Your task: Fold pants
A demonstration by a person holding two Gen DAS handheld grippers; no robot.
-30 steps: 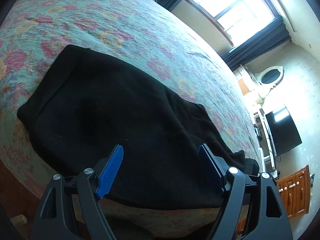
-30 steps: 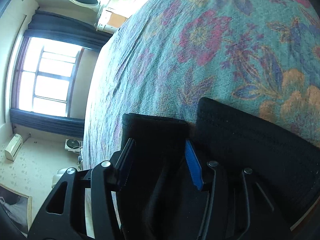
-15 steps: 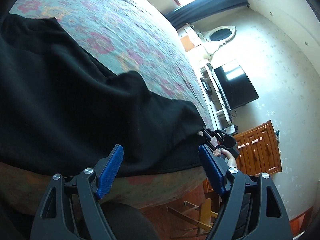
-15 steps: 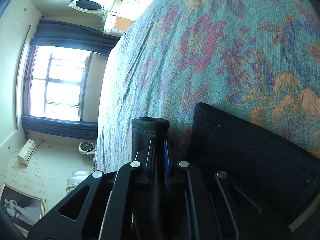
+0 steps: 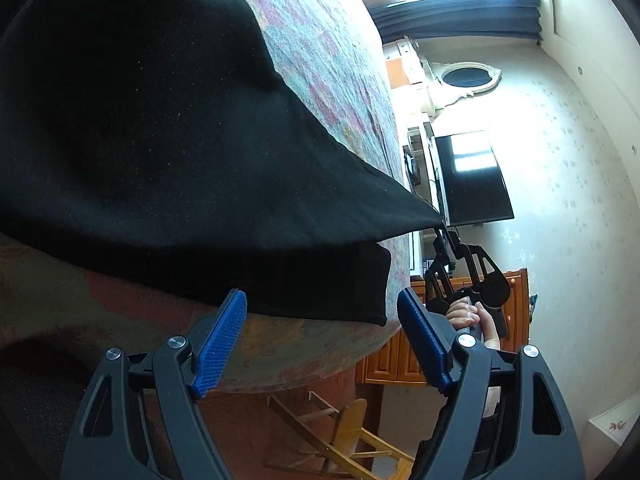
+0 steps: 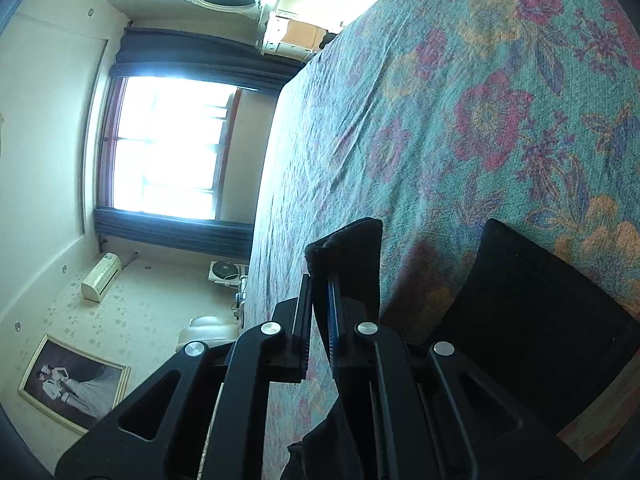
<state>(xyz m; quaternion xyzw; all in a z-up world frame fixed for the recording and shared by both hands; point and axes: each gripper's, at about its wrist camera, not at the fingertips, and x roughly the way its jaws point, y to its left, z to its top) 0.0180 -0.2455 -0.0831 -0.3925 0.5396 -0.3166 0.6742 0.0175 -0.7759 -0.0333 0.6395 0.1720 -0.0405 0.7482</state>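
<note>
Left wrist view: nearest the lens, the left gripper (image 5: 322, 318) is seen with its blue pads (image 5: 219, 340) standing wide apart and nothing between them, hovering just off the near edge of the bed (image 5: 280, 344). Just beyond the pads, the lower hem corner of the black pants (image 5: 140, 128) lies at that edge, slightly overhanging it. The dark cloth is spread from the far left toward the right, its long axis running along the near edge of the bed. One upper layer is drawn out to a taut point at the right, where it is clamped by the right gripper (image 5: 440, 232), held in a hand (image 5: 470, 314) beyond the bed's corner.

From the right wrist view, the right gripper (image 6: 320, 304) is seen closed together on a bunched fold of the pants (image 6: 348, 252), which stands lifted clear of the floral bedspread (image 6: 460, 100) (a shadow is cast beneath it). A second hem end (image 6: 532, 292) lies flat to the right, near the edge.

Beyond the cloth, a broad stretch of bedspread is left open toward the far side. Past the bed's right end, a television (image 5: 468, 178), a wooden cabinet (image 5: 400, 360) and a wooden chair (image 5: 348, 436) are seen.
</note>
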